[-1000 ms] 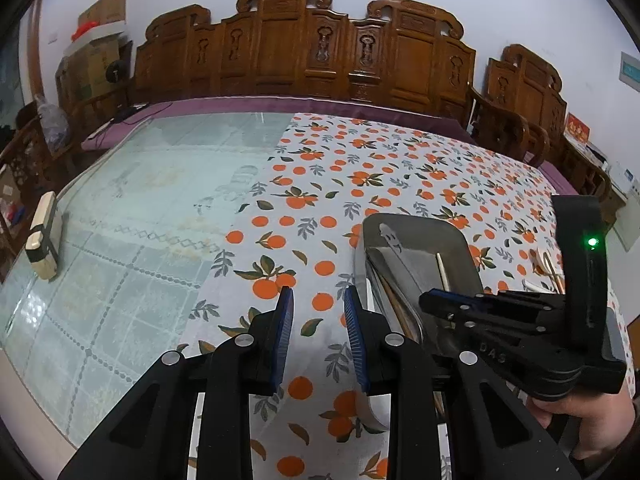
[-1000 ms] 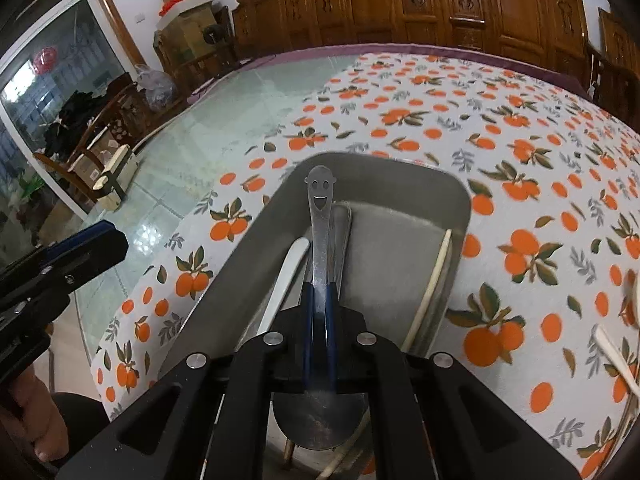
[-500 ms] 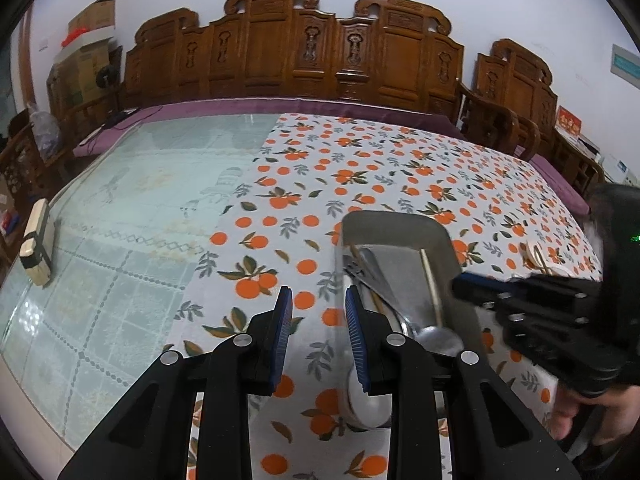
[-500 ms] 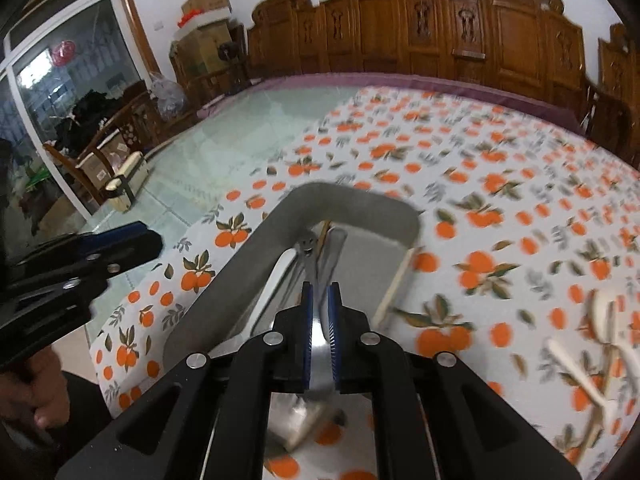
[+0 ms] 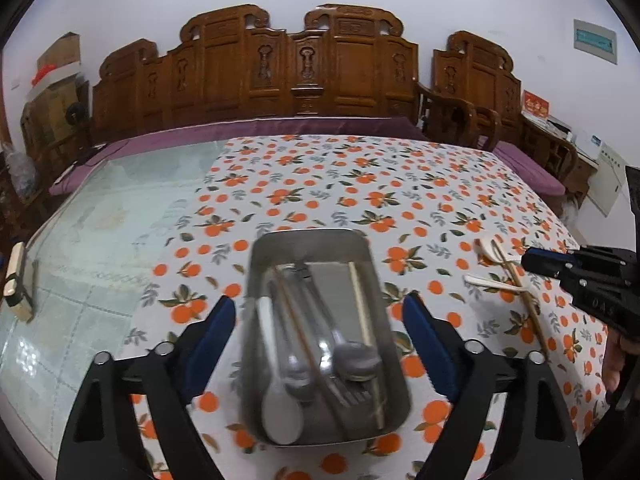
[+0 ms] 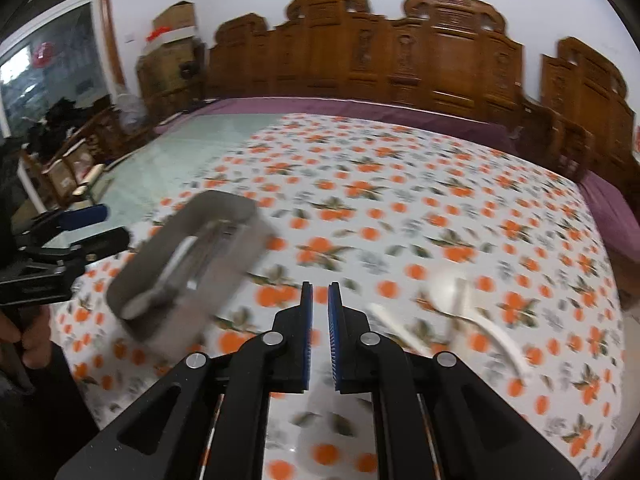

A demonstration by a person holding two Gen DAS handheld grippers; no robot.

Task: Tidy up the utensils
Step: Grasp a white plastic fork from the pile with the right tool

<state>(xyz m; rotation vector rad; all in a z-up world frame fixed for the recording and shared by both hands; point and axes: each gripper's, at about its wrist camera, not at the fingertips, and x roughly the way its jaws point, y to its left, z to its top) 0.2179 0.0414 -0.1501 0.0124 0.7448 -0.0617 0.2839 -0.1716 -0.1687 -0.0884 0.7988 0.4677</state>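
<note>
A steel tray (image 5: 308, 236) sits on the orange-print cloth and holds a white spoon (image 5: 280, 404), metal spoons (image 5: 352, 356), a fork and chopsticks. My left gripper (image 5: 318, 332) straddles the tray's width. Its jaws are opening wide and the pads stand clear of the tray's sides. In the blurred right wrist view the tray (image 6: 236, 208) lies to the left. My right gripper (image 6: 320, 312) hovers over bare cloth, its jaws opening with a slim gap and nothing between them. Loose white spoons (image 6: 460, 300) lie to its right.
White spoons and chopsticks (image 5: 500, 276) lie on the cloth right of the tray, near the right gripper (image 5: 540, 263). A glass tabletop (image 5: 120, 208) extends left with a small block (image 5: 16, 276) at its edge. Carved wooden chairs (image 5: 300, 68) line the far side.
The right gripper let go of the smiley-handled metal spoon in the tray and pulled away to the right. The left gripper swung to face the tray and spread its jaws wide.
</note>
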